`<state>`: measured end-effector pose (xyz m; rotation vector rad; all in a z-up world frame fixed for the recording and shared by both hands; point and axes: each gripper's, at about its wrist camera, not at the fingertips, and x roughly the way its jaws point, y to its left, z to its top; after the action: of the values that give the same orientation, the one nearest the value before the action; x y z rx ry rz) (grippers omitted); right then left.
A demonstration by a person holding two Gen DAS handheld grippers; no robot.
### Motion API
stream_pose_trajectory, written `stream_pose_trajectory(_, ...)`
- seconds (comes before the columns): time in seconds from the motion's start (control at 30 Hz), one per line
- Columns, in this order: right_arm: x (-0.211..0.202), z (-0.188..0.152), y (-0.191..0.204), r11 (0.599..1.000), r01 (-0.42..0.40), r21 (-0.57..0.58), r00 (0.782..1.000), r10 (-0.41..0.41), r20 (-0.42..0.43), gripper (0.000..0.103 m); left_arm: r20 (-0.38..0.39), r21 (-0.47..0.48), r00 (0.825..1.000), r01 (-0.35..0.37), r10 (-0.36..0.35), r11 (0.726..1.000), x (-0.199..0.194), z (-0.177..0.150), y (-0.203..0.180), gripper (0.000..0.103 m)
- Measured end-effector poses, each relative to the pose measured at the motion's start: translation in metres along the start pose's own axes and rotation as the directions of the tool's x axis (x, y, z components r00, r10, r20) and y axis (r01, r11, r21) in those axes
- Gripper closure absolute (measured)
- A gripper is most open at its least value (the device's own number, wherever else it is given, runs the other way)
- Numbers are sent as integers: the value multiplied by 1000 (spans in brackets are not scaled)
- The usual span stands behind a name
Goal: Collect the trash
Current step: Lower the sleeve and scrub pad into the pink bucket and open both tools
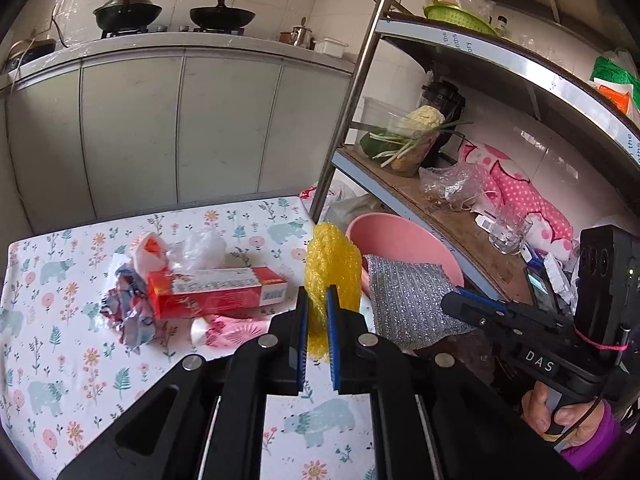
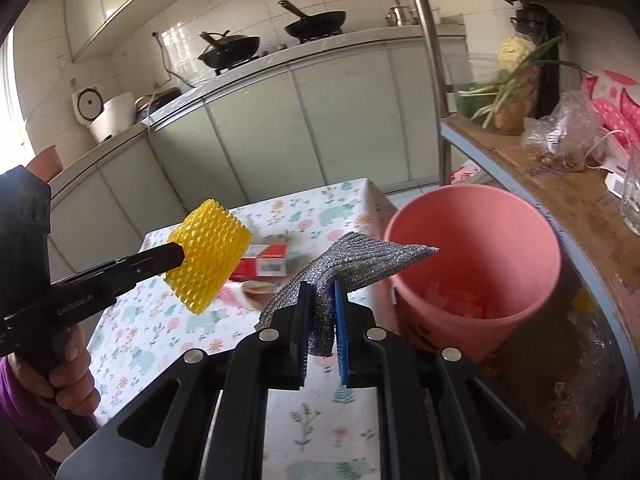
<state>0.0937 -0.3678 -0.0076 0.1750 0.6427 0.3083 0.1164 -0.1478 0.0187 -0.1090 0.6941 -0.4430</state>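
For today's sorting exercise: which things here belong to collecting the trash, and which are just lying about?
Job:
left gripper holding yellow foam net
right gripper holding silver scouring cloth
pink bin
red box
crumpled wrappers

Lying about:
woks
glass
vegetables

A home kitchen: two black woks (image 1: 127, 12) sit on a gas hob along the tiled wall at the top of the frame, above pale cabinet doors (image 1: 180, 128). At right, a metal shelf rack (image 1: 460, 216) holds cauliflower (image 1: 424, 118) and spring onions (image 1: 404, 146).
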Motion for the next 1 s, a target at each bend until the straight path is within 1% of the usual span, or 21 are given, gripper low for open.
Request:
stream_pose_trajectory(0.2, 7, 7, -38, 995, 82, 55, 996, -83, 14, 91, -31, 34, 999, 42, -41, 999, 38, 10, -22, 95)
stream_pose_trajectory(0.37, 14, 10, -69, 984, 129, 121, 991, -131, 8, 91, -63, 54, 996, 65, -62, 996, 70, 15, -39, 95)
stream_pose_trajectory(0.53, 22, 13, -89, 973, 166, 163, 986, -169, 5, 91, -73, 67, 994, 90, -86, 994, 100, 22, -60, 95)
stream_pose_trajectory(0.67, 28, 13, -99, 966, 203, 158, 979, -204, -9, 91, -85, 71, 991, 107, -101, 992, 120, 24, -74, 95)
stream_pose_trajectory(0.87, 37, 9, -110, 958, 236, 163, 972, -234, -33, 91, -107, 87, 990, 97, -87, 992, 148, 26, -85, 95)
stream_pose_trajectory(1.0, 47, 5, -118, 956, 236, 174, 971, -228, -64, 91, -117, 90, 990, 86, -75, 992, 167, 29, -90, 95)
